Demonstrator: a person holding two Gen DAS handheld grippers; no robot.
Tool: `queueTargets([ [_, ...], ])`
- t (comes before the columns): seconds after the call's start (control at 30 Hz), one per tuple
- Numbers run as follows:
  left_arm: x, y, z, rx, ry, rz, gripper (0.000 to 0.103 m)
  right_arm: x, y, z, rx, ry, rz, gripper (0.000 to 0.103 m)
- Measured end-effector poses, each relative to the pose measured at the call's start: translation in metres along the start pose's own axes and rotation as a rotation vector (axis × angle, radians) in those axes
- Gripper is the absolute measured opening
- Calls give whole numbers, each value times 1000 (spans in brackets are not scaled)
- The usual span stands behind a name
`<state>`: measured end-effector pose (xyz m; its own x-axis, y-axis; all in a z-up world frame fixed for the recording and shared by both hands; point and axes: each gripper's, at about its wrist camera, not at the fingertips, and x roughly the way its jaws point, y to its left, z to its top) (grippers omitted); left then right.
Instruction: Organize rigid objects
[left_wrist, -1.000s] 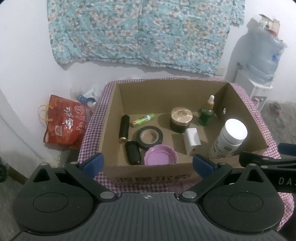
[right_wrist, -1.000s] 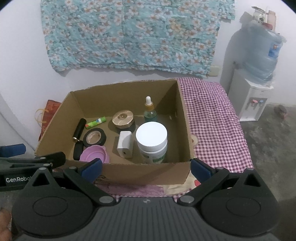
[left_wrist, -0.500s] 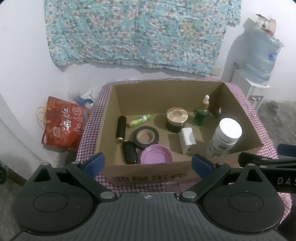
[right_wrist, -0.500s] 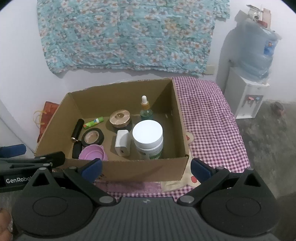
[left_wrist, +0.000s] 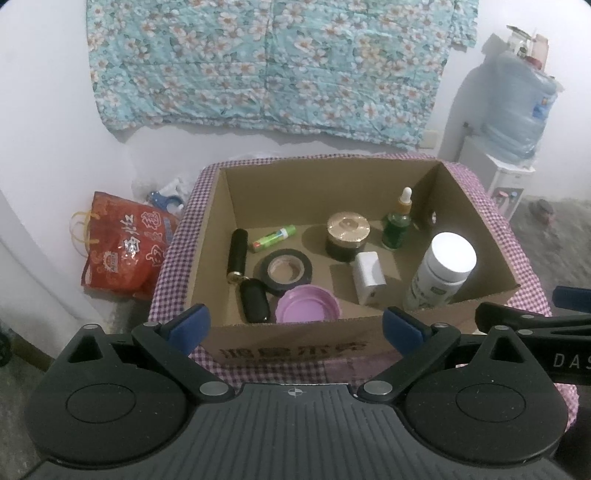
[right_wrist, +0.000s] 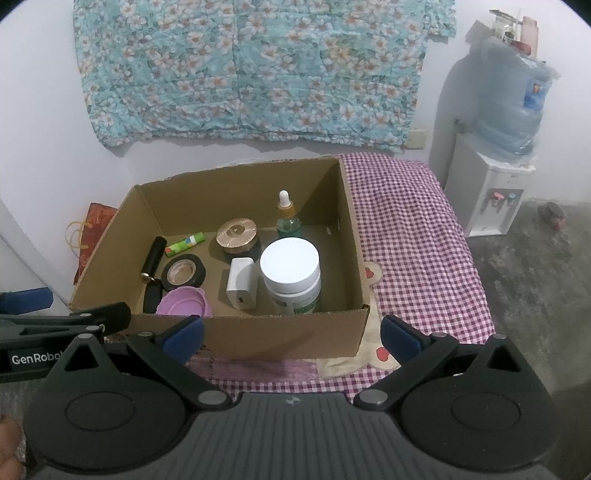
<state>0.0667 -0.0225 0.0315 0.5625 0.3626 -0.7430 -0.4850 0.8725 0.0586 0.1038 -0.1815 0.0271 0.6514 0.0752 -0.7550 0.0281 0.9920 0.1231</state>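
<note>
Checked desk (right_wrist: 413, 229) carrying a cardboard box (left_wrist: 295, 343) of small items.
Left gripper (left_wrist: 295, 325) and right gripper (right_wrist: 291, 332) are hovering before it, jaws wide, gripping nothing.

In the box (left_wrist: 476, 236) on the bench (right_wrist: 413, 236): tape roll (left_wrist: 285, 270) left, charger (left_wrist: 368, 272) centre, pill bottle (left_wrist: 441, 273) right, dropper bottle (left_wrist: 397, 225) behind.

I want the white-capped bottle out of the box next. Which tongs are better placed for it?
Probably the right tongs. The white-capped bottle stands almost straight ahead of them, just behind the cardboard box front wall. For the left tongs it sits off toward the right side. Both are open and empty.
</note>
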Motion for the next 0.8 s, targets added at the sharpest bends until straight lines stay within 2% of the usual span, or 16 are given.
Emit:
queueTargets([
  [0.8,-1,-1,-1,0,0,0,100,-1,-1,-1,4,2,-1,103],
])
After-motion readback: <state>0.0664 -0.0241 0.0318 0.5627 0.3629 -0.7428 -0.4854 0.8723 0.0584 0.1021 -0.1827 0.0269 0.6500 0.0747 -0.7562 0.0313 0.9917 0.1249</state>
